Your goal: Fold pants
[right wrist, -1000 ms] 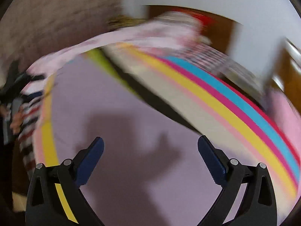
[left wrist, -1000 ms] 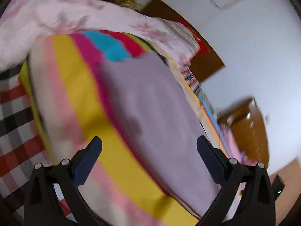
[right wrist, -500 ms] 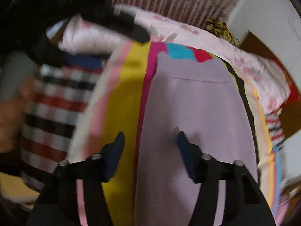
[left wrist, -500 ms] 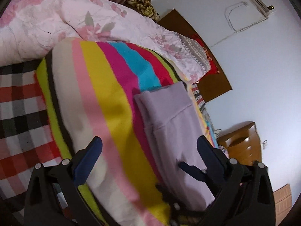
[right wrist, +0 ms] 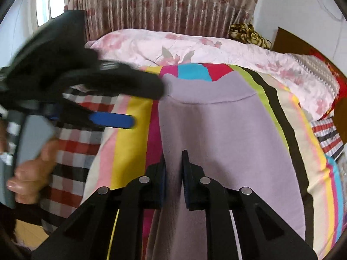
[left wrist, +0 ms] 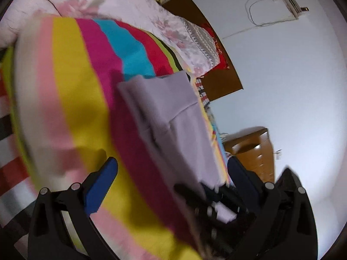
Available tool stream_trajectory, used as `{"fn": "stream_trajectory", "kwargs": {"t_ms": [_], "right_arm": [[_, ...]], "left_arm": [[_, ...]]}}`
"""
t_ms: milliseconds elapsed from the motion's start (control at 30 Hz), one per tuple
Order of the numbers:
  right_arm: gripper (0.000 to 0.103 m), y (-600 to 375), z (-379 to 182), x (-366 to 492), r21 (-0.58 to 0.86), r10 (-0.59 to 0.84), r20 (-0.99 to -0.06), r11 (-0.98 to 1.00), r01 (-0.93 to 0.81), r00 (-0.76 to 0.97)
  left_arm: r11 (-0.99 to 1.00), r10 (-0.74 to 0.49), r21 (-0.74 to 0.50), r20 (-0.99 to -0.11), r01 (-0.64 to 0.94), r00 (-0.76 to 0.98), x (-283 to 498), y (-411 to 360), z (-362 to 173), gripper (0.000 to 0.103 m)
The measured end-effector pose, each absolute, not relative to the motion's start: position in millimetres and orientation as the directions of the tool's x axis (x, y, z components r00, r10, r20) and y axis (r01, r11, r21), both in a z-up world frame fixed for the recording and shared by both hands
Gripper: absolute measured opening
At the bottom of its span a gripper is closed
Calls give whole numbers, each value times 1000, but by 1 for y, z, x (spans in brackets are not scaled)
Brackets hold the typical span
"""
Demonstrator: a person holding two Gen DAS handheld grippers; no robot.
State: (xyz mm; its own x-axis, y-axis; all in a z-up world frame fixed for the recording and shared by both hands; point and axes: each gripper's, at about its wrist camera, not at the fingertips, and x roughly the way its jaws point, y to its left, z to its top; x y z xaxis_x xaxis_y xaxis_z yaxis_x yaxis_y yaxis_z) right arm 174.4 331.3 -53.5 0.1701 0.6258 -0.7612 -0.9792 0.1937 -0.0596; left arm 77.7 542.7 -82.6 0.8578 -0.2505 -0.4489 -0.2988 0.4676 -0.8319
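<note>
pants (right wrist: 225,143): flat on striped blanket (right wrist: 128,149), waistband at far end
quilt (right wrist: 195,45): behind blanket, before curtain (right wrist: 164,2)
checked cloth (right wrist: 73,151): left of blanket
left gripper (right wrist: 143,104): over pants' left edge

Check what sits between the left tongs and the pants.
Right wrist view: only bare striped blanket lies between the open left tongs and the lilac pants.

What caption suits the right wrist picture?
Right gripper closing its jaws on lilac pants spread over a striped blanket.
</note>
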Motion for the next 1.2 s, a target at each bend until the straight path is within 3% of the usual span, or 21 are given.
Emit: {"fn": "stream_trajectory", "kwargs": {"t_ms": [67,133,300,333,367,400,467,533,633,767,833,900,1033,1100,1133,1200], "right_arm": [[13,331,-53,174,-52,631,-758,195,-979,166],[13,329,-52,174,-42,640,-752,199,-979,162],[14,326,-49,180,12,665,-736,202,-979,128],[15,326,-48,180,25,668,-735,199,-980,117],[20,325,-47,182,47,672,-734,194,-980,98],[32,321,-45,187,90,671,-738,189,-978,62],[48,305,-36,196,150,694,-719,207,-967,37],[47,279,-25,208,161,711,-699,258,-953,74],[47,250,-27,223,107,641,-749,363,-926,165],[47,239,-42,200,111,602,-790,328,-938,117],[48,246,-62,167,-26,550,-815,279,-960,182],[48,245,-61,152,-120,565,-784,272,-955,259],[51,222,-37,175,15,609,-754,393,-919,248],[73,203,-32,199,41,594,-731,529,-847,336],[73,196,-35,211,21,566,-724,591,-807,395],[75,199,-64,245,162,552,-799,579,-799,238]], "left_arm": [[455,-278,-848,-427,-273,861,99,548,-87,97],[457,-273,-839,-447,-295,852,113,551,-92,88],[467,-273,-844,-423,-266,864,129,557,-98,44],[467,-278,-847,-414,-255,867,131,558,-99,40],[466,-280,-849,-410,-250,868,133,560,-101,27],[466,-279,-848,-411,-252,868,135,562,-105,25],[484,-279,-844,-400,-232,873,133,562,-106,22],[535,-257,-814,-411,-226,875,130,558,-99,21],[603,-228,-771,-413,-206,882,130,550,-78,20],[723,-175,-670,-412,-167,894,131,525,-37,20],[771,-165,-621,-407,-139,898,134,511,-19,20],[826,-128,-545,-431,-144,893,138,492,-4,20],[901,-86,-421,-420,-110,903,135,451,30,20],[921,-92,-382,-399,-75,912,131,432,45,20],[932,-89,-356,-390,-61,916,129,420,53,20],[943,-100,-332,-384,-36,918,129,400,64,20]]}}
